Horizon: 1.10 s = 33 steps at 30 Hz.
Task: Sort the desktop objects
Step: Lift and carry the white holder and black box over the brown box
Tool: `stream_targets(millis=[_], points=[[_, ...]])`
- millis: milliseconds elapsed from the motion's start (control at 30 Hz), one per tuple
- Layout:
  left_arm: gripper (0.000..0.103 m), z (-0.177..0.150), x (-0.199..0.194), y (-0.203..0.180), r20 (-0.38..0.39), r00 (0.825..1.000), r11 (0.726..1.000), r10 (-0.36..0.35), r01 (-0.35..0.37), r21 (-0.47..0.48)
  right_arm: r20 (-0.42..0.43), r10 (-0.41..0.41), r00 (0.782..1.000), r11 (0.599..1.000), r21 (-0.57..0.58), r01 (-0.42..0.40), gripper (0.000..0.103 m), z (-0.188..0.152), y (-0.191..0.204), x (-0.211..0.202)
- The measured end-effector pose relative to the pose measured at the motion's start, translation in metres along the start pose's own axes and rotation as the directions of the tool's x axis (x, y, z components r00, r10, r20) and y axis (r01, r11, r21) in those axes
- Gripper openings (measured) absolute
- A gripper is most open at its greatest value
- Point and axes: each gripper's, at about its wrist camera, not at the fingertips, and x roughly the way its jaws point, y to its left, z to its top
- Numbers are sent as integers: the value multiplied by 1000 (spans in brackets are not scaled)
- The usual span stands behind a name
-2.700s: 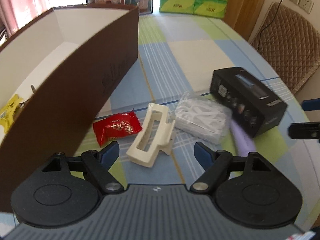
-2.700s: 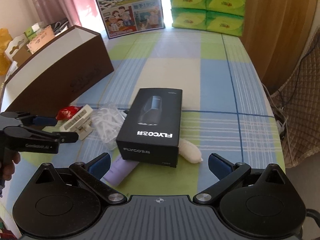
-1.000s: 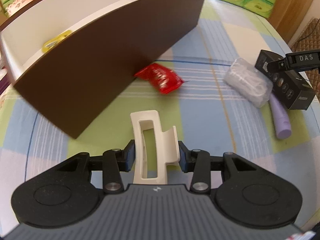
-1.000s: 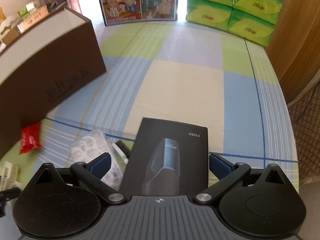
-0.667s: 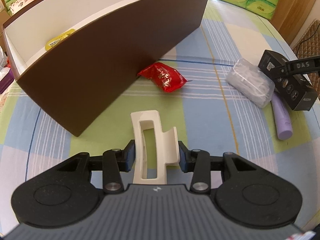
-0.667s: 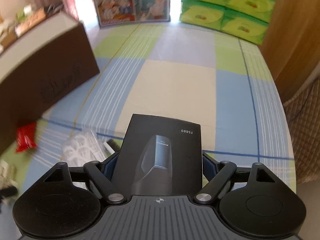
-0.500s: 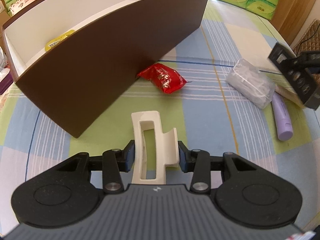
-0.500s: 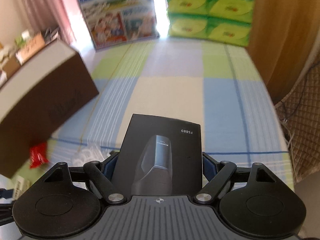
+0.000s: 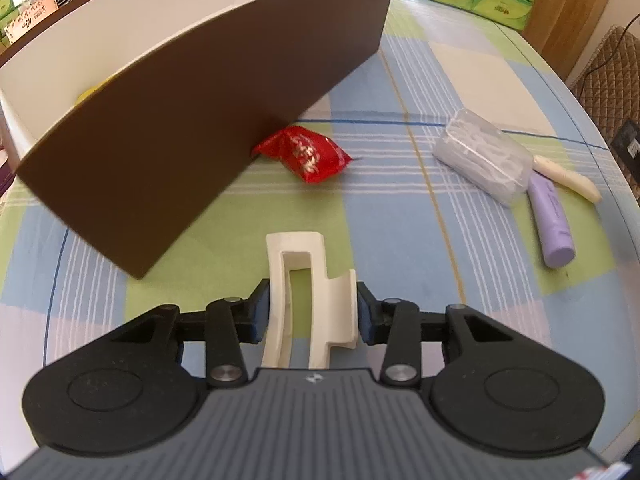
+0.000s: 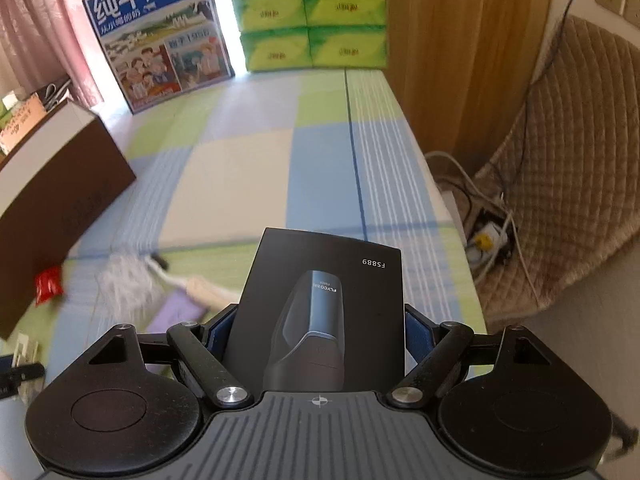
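Observation:
My left gripper [image 9: 310,314] is shut on a cream hair claw clip [image 9: 296,280], held above the tablecloth in front of the brown storage box [image 9: 180,120]. A red snack packet [image 9: 306,154] lies against the box's front wall. A clear bag of white items [image 9: 482,160], a purple tube [image 9: 552,222] and a cream tube [image 9: 566,174] lie at the right. My right gripper [image 10: 316,328] is shut on a black shaver box [image 10: 324,312], lifted above the table.
The brown box [image 10: 52,184] has a yellow item inside [image 9: 94,92]. A milk carton [image 10: 160,32] and green tissue packs [image 10: 308,16] stand at the table's far end. A quilted chair [image 10: 560,168] and cables [image 10: 488,236] are beyond the right edge.
My right gripper closed on the black shaver box and lifted it off the table, uncovering the cream tube. My left gripper keeps hold of the clip and has moved closer to the brown box.

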Motion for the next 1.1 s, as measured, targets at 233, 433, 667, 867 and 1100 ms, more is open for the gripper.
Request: stream_targets(millis=[233, 433, 667, 867, 1100], points=[[36, -17, -20, -5, -5, 1000, 999, -31, 31, -8, -46, 75, 996, 996, -34, -77, 80, -29, 19, -9], [36, -24, -50, -5, 42, 998, 998, -56, 57, -21, -67, 160, 985, 980, -106, -166, 80, -35, 53, -12], [36, -21, -89, 2, 128, 990, 997, -55, 62, -48, -95, 278, 956, 935, -202, -292, 80, -41, 102, -17], [36, -16, -115, 11, 190, 980, 995, -53, 69, -76, -127, 369, 921, 870, -300, -390, 80, -46, 148, -19], [36, -1, -134, 21, 240, 970, 995, -46, 66, -74, -110, 427, 897, 805, -405, -433, 80, -34, 193, -24]])
